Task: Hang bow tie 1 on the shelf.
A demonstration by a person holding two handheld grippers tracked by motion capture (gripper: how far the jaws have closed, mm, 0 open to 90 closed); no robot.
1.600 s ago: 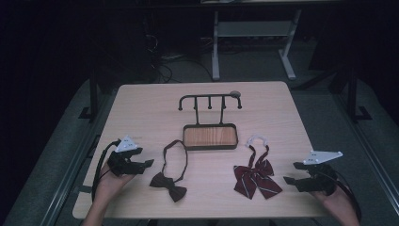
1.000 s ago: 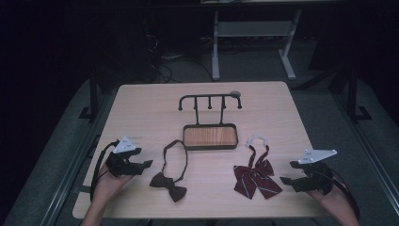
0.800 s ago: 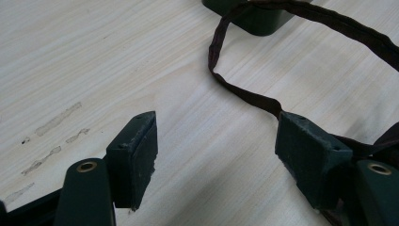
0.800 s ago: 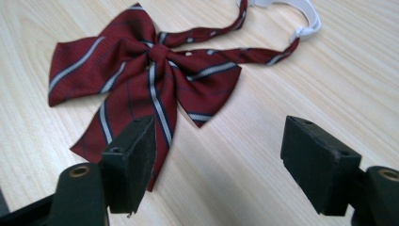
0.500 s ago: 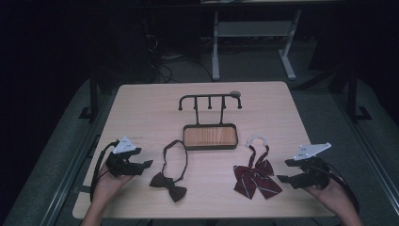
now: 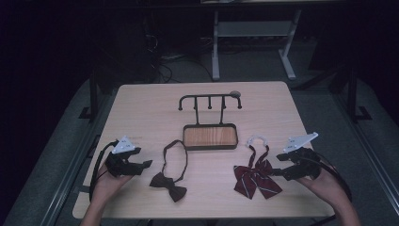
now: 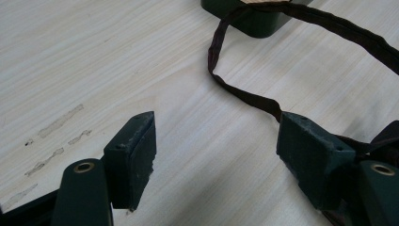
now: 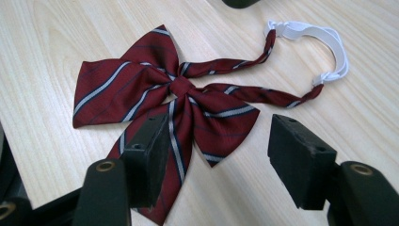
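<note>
Wooden desk point(image 6: 141, 108) is carrying a hook rack point(image 6: 210, 101) over a tray point(image 6: 210, 136) at mid-desk, likely for hanging the ties lying toward the near edge, the left gripper point(image 6: 141, 165) and right gripper point(image 6: 281, 172) flanking them. Left gripper view: wide jaws are hovering empty beside the brown bow tie's point(image 7: 244, 96) strap. Right gripper view: equally wide jaws are straddling the striped red bow tie point(image 8: 160, 89), gripping nothing.

A light wooden table point(image 6: 141, 108) bears 2 bow ties point(image 6: 256, 179) and a hook stand point(image 6: 210, 136)
</note>
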